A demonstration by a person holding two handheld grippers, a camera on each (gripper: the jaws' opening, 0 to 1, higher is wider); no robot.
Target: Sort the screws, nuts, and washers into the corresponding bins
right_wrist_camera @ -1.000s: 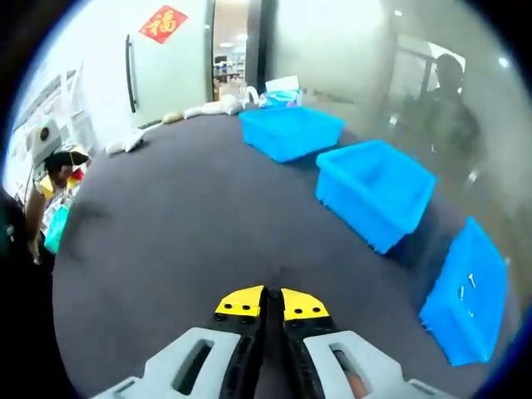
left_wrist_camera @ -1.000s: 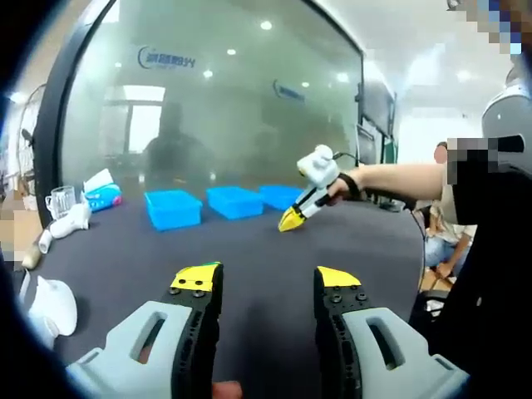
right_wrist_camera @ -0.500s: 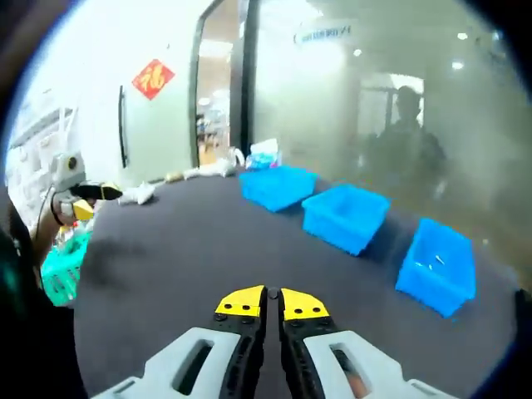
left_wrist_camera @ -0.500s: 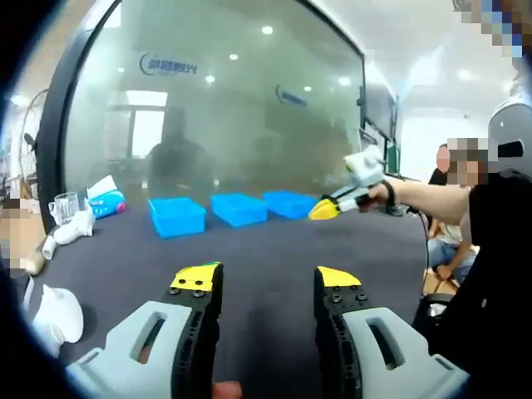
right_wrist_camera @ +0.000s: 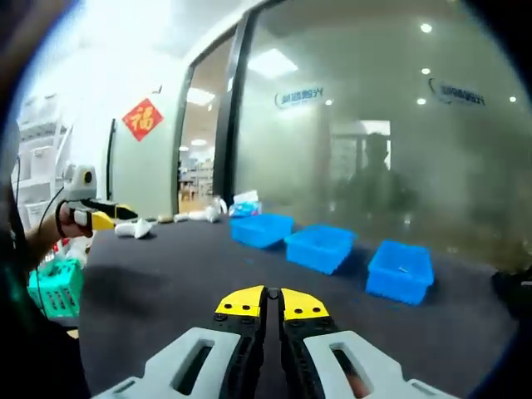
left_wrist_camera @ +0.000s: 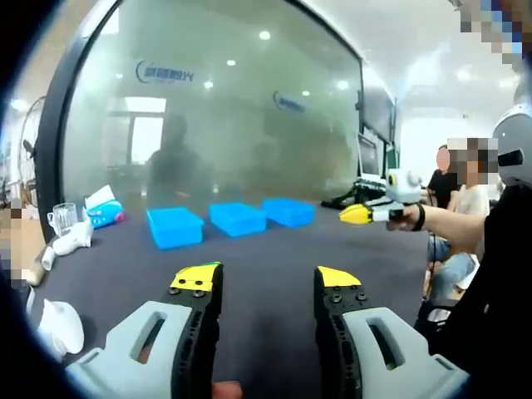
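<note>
It was an office: a big frosted glass wall (left_wrist_camera: 233,108) with a logo, ceiling lights, and computer screens (left_wrist_camera: 367,158) far right.

I read one sign: a red diamond sign (right_wrist_camera: 143,119) bearing the character 福, on the white wall left of the frosted glass wall (right_wrist_camera: 374,141). Pale blue logo lettering (right_wrist_camera: 301,96) high on that glass is too blurred for me to read.

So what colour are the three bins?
Bright blue bins, best in the right gripper view.
</note>
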